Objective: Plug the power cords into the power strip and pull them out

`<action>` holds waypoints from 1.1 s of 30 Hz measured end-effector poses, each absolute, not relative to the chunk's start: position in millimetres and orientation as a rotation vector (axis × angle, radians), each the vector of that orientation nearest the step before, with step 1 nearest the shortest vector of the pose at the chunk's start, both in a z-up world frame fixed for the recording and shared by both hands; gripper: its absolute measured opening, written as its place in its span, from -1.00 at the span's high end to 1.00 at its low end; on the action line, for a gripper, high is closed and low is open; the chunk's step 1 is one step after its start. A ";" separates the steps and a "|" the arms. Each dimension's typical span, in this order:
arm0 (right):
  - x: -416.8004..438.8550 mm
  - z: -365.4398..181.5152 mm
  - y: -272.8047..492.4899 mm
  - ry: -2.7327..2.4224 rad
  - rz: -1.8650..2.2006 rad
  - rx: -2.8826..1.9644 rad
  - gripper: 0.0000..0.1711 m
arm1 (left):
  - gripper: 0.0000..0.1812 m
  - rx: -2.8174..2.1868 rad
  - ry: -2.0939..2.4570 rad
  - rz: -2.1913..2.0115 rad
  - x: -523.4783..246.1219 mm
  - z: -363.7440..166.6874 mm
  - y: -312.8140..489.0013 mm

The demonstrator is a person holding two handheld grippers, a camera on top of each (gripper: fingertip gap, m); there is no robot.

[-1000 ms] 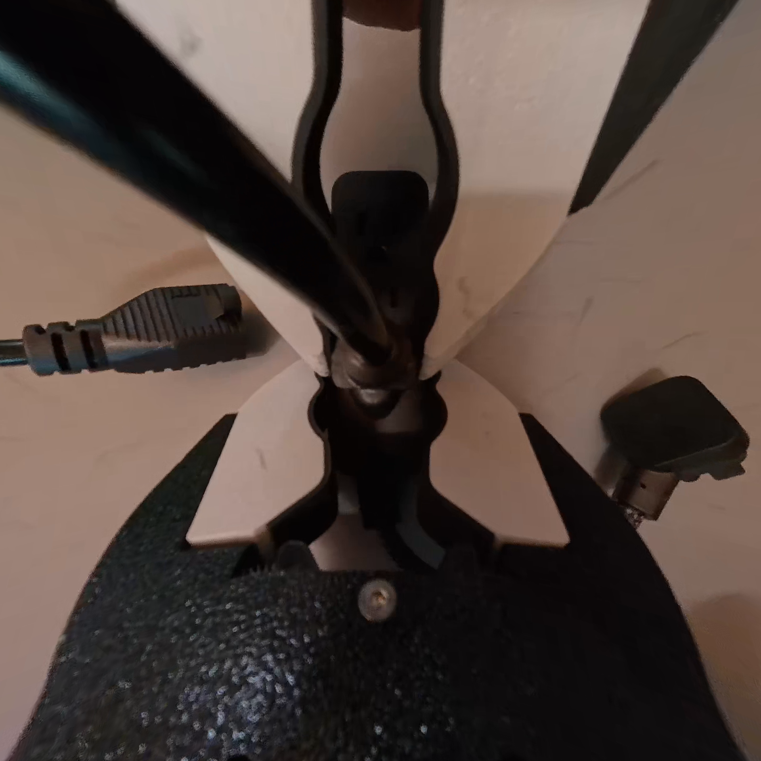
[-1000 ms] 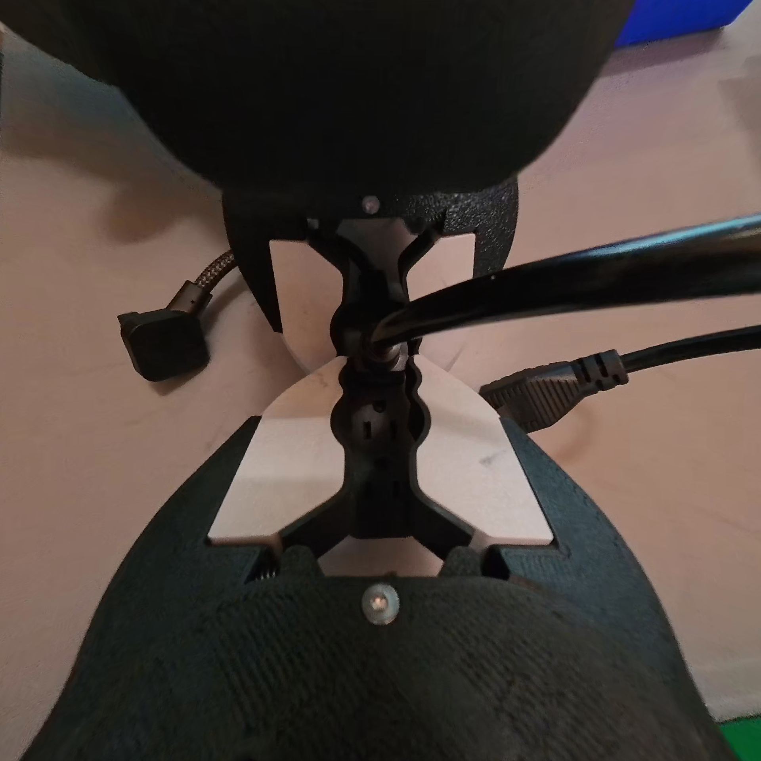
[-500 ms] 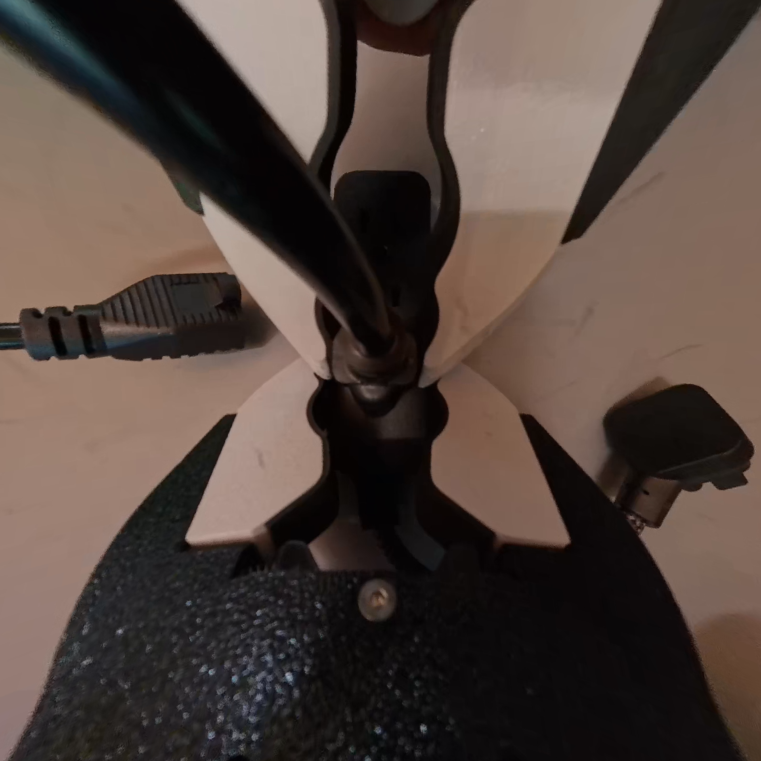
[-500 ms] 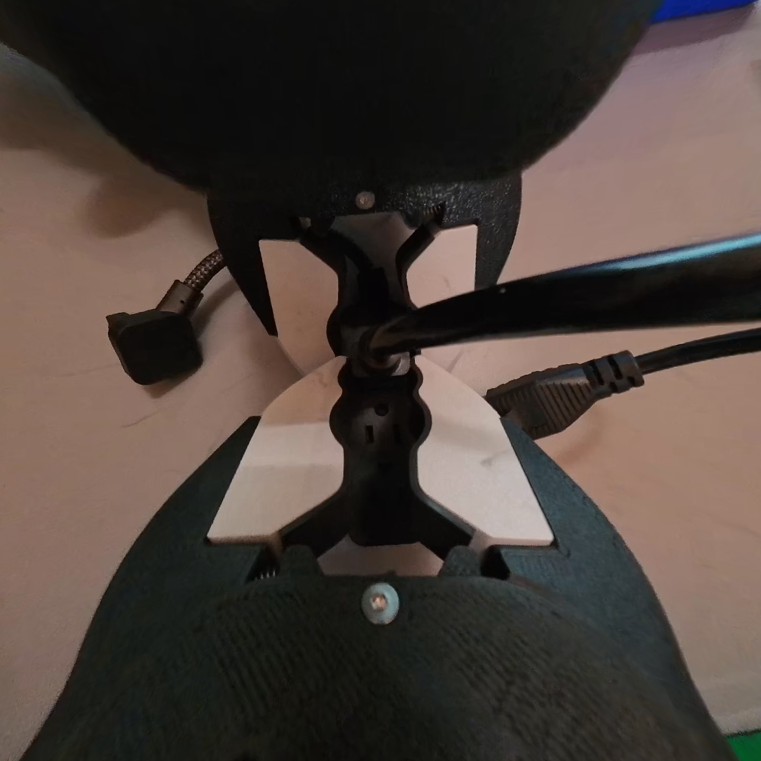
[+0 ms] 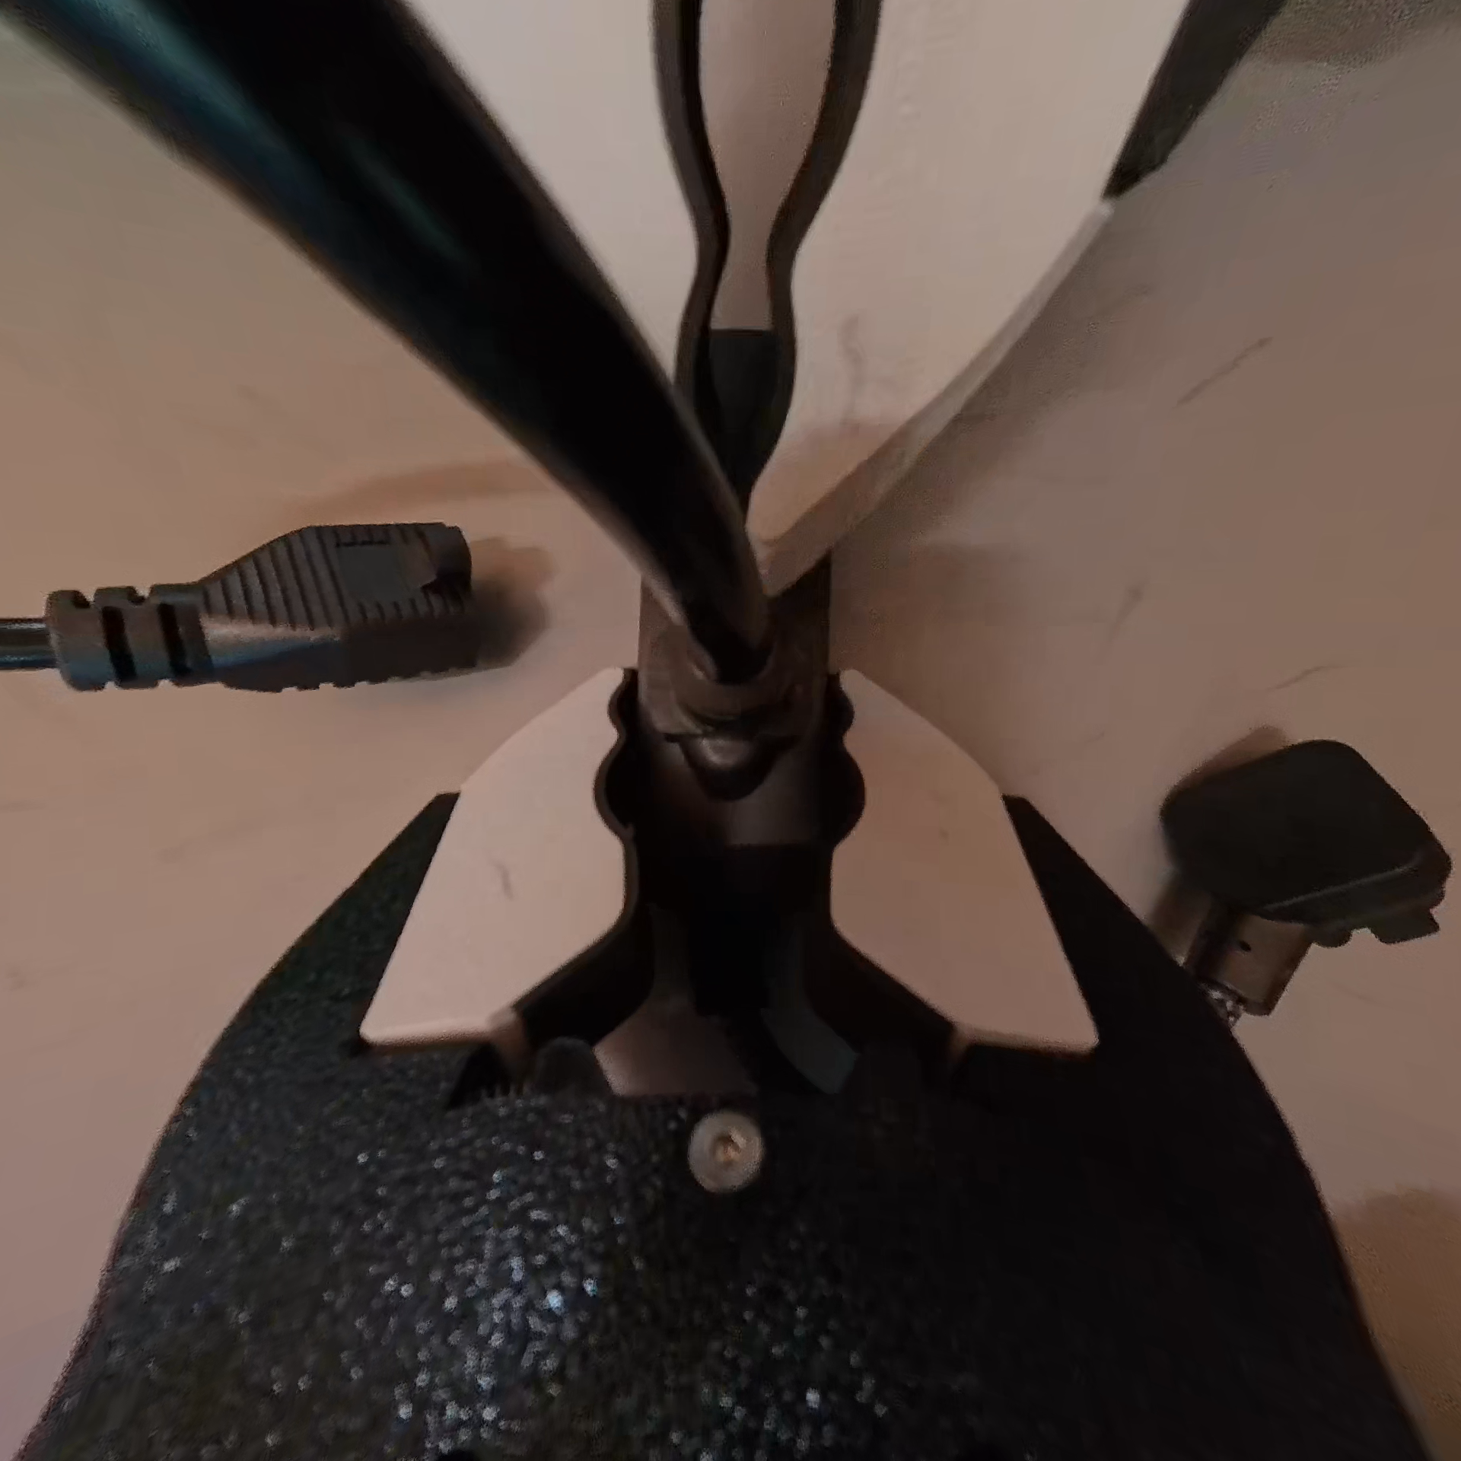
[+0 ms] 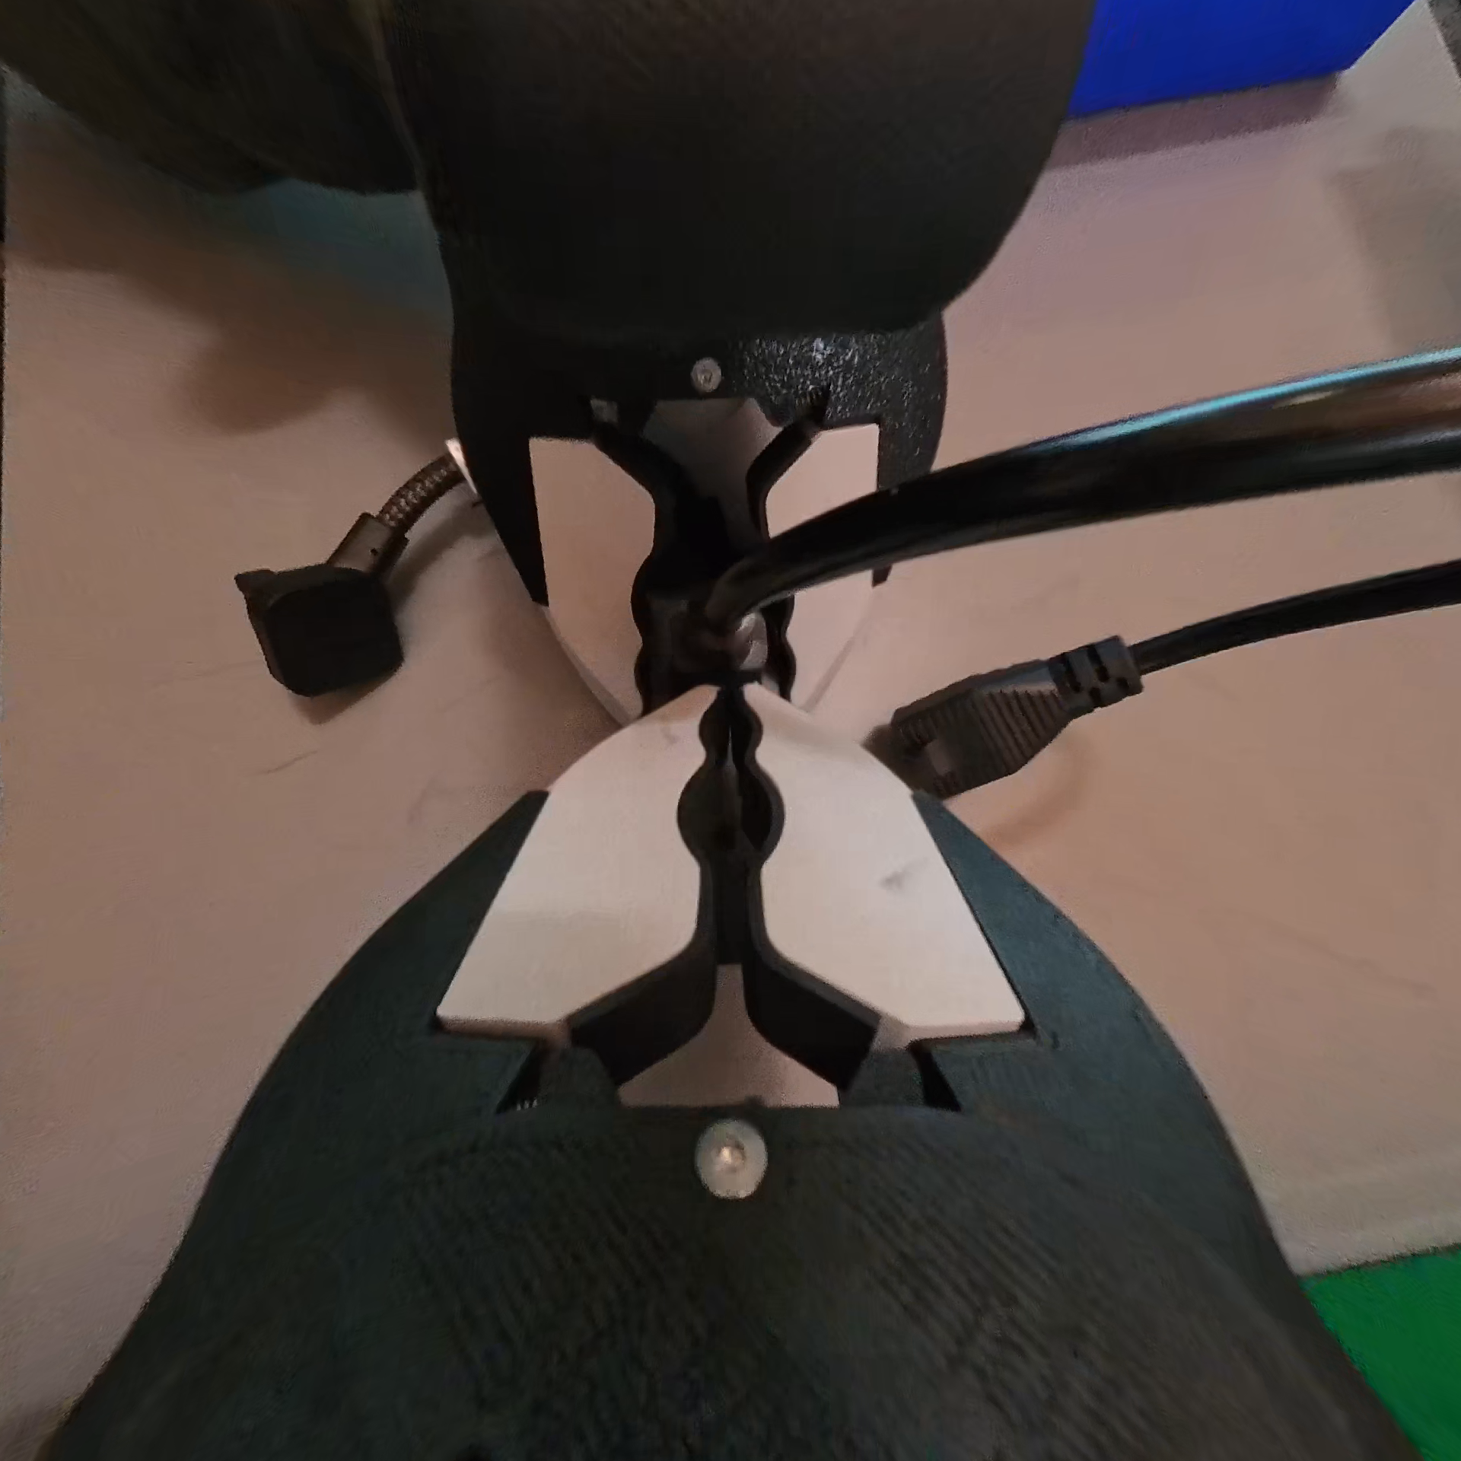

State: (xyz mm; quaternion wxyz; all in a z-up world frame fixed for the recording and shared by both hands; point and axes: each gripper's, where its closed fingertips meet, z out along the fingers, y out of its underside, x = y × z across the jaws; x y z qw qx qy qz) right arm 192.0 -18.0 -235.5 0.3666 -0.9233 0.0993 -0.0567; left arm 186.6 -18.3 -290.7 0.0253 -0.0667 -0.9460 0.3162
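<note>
Left gripper: clamped on a dark plug body, raised over the table.
Thick black cord: rises out of that plug and bends away across the view.
Right gripper: fingers drawn almost together, tip to tip with the left gripper; a thin dark sliver sits in the slit, and I cannot tell what it is.
Power strip: I cannot pick it out for sure.
Ribbed plug: lying loose on the table, just beside the grippers.
Angled plug: on a braided cord, flat on the table at the other side.
</note>
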 end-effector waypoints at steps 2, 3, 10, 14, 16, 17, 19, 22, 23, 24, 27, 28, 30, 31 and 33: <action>192.8 -234.8 -15.9 0.265 -0.136 -2.354 0.98 | 0.51 -0.227 -2.927 0.957 186.7 -290.7 -18.3; 195.9 -236.5 -18.6 0.256 -0.180 -2.377 0.84 | 0.51 -0.228 -2.927 0.954 186.6 -290.7 -18.3; 191.3 -252.6 -11.4 0.207 -0.142 -2.405 0.74 | 0.51 -0.213 -2.922 0.962 186.9 -290.6 -18.0; 191.5 -251.7 -11.3 0.181 -0.160 -2.406 0.75 | 0.51 -0.221 -2.920 0.960 187.2 -290.6 -17.9; 191.5 -251.1 -10.9 0.182 -0.167 -2.380 0.75 | 0.51 -0.219 -2.917 0.964 187.3 -290.5 -17.9; 191.6 -251.1 -10.7 0.180 -0.170 -2.366 0.75 | 0.51 -0.217 -2.915 0.968 187.3 -290.5 -17.8; 191.0 -251.2 -9.5 0.180 -0.163 -2.343 0.72 | 0.51 -0.215 -2.912 0.971 187.4 -290.5 -17.8; 191.7 -250.6 -10.0 0.184 -0.162 -2.325 0.74 | 0.51 -0.215 -2.912 0.969 187.5 -290.6 -17.7; 191.5 -250.3 -9.7 0.200 -0.152 -2.321 0.74 | 0.51 -0.216 -2.913 0.967 187.6 -290.5 -17.8; 191.6 -250.5 -9.7 0.203 -0.155 -2.322 0.74 | 0.51 -0.217 -2.913 0.966 187.6 -290.5 -17.7; 193.1 -250.3 -9.5 0.196 -0.187 -2.324 0.69 | 0.51 -0.215 -2.913 0.966 187.7 -290.5 -17.8; 192.6 -250.6 -9.4 0.189 -0.191 -2.330 0.68 | 0.51 -0.214 -2.913 0.969 187.8 -290.6 -17.9; 190.7 -251.2 -7.4 0.176 -0.188 -2.327 0.66 | 0.51 -0.209 -2.912 0.971 187.9 -290.6 -17.9; 190.1 -251.2 -5.3 0.183 -0.182 -2.318 0.63 | 0.51 -0.209 -2.914 0.968 187.9 -290.6 -17.9; 192.5 -252.4 -5.1 0.201 -0.195 -2.317 0.69 | 0.51 -0.207 -2.915 0.965 188.0 -290.7 -17.9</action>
